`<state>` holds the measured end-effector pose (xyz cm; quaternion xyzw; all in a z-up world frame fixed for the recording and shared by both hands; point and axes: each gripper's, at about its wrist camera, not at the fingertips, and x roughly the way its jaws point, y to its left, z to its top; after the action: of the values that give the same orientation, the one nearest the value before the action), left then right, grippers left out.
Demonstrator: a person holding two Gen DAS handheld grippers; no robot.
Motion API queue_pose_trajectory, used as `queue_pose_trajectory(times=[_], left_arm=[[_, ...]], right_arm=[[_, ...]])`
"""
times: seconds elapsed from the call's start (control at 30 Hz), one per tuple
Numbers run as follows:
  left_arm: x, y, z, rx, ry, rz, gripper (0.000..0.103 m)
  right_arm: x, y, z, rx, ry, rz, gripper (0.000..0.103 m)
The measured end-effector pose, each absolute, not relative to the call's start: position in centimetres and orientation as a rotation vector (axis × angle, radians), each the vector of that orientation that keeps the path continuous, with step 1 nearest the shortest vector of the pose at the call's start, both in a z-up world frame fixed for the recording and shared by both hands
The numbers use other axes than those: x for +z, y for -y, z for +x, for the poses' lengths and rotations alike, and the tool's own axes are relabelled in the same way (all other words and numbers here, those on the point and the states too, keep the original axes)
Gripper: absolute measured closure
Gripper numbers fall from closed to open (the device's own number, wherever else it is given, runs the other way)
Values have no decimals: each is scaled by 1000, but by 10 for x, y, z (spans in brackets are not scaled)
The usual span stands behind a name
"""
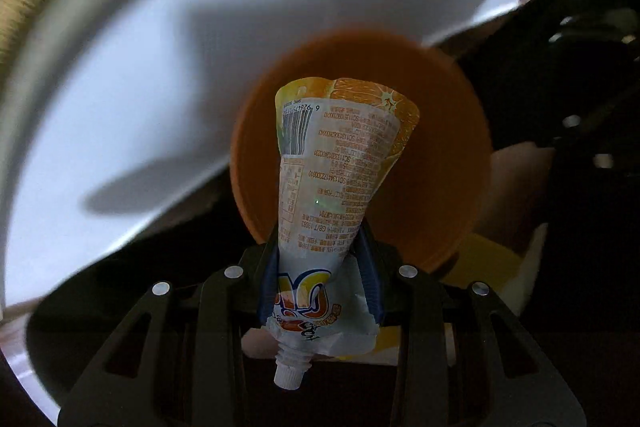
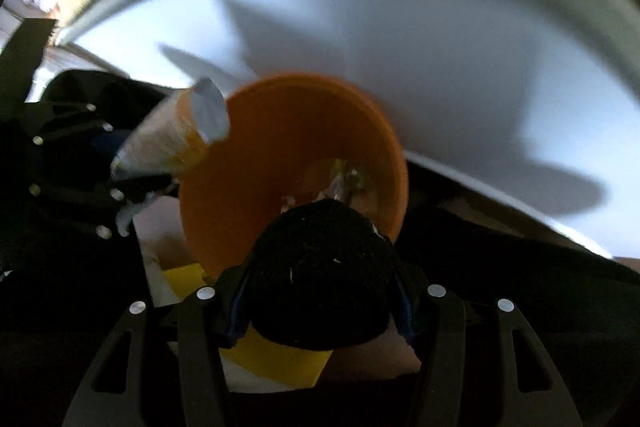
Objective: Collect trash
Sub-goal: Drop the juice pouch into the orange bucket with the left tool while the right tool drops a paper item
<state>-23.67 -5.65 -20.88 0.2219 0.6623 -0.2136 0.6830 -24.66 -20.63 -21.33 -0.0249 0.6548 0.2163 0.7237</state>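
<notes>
Spouted juice pouch [image 1: 340, 183] is clamped near its capped neck in the left gripper [image 1: 320, 275], above the orange bin [image 1: 436, 147]. Right gripper [image 2: 320, 299] is closed on a dark fuzzy lump [image 2: 320, 267]. Both hang over the rim; off-centre release likely drops trash onto the white counter [image 1: 120, 107].

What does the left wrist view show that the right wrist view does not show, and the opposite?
Only the left wrist view shows the printed side of the orange drink pouch, with its barcode and white screw cap, pinched in the left gripper.

Only the right wrist view shows the right gripper closed on a black rounded object, and clear wrappers inside the orange bin. It sees the pouch only from the side, blurred.

Both views share the orange bin, the white table and a yellow-and-white piece below the bin.
</notes>
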Motion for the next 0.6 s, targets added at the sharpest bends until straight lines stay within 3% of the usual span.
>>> queue_pose_trajectory(times=[0.2, 0.53, 0.6], left_arm=[[-255, 56, -225, -428, -1620, 527, 69], [-268, 55, -220, -411, -1659, 533, 69], [-269, 60, -224, -400, -1652, 550, 67]], right_arm=[[-234, 188, -234, 493, -1498, -135, 47], [-249, 185, -231, 506, -1520, -211, 47], [-249, 185, -230, 493, -1507, -225, 39]])
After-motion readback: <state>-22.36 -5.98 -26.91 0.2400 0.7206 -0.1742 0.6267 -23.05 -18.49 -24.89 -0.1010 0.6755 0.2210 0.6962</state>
